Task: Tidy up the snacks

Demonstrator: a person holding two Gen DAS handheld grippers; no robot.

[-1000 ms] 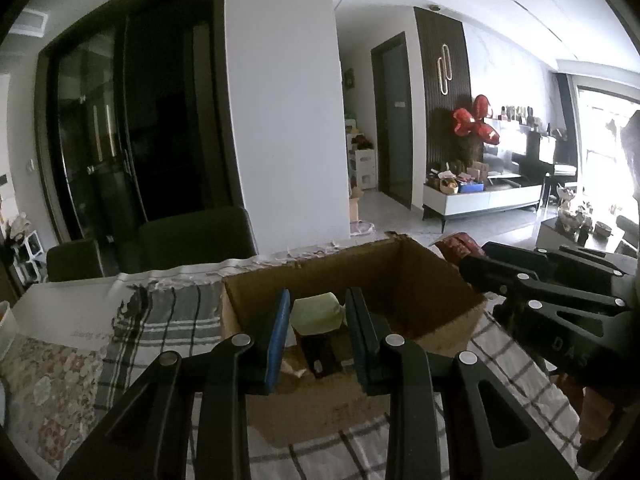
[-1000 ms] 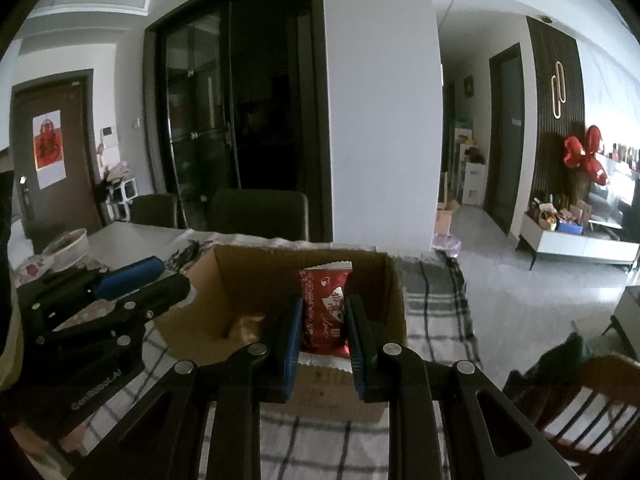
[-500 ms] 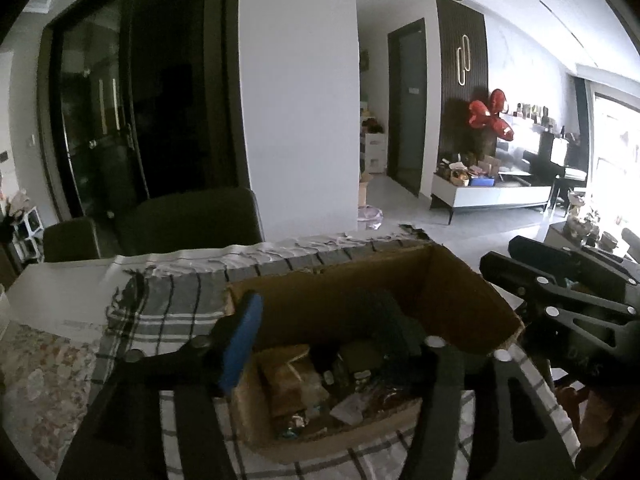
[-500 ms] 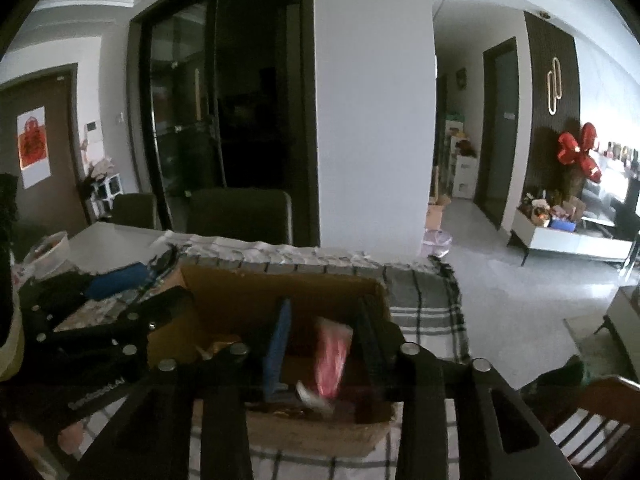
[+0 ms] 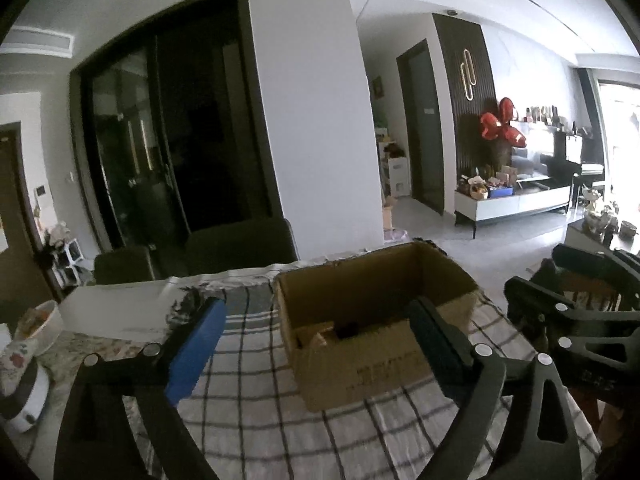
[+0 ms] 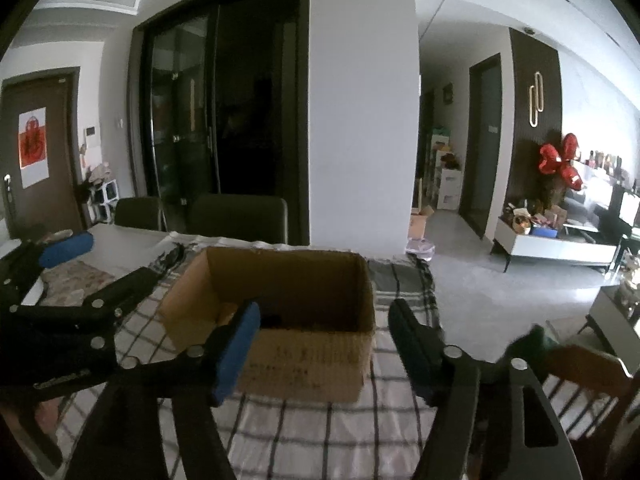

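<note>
An open cardboard box (image 5: 360, 368) stands on a checked cloth, and a tan snack packet (image 5: 316, 332) shows inside it among dim contents. My left gripper (image 5: 316, 340) hovers just in front of the box. Its jaws are opening wide and nothing is between the pads. In the right wrist view the same box (image 6: 304, 360) sits ahead. My right gripper (image 6: 326, 352) is held back from its front wall, jaws opening, nothing held. Each gripper shows in the other's view: the right gripper (image 5: 568, 320) and the left gripper (image 6: 80, 280).
The checked cloth (image 5: 256, 420) covers the table. Two bowls (image 5: 36, 324) sit at the left edge, with a white sheet (image 5: 120, 312) behind them. Dark chairs (image 5: 240, 248) stand beyond the table. A wooden chair (image 6: 580, 368) is close on the right.
The left gripper let go of a pale green packet and the right one let go of a red packet over the box. Both opened and drew back from the box.
</note>
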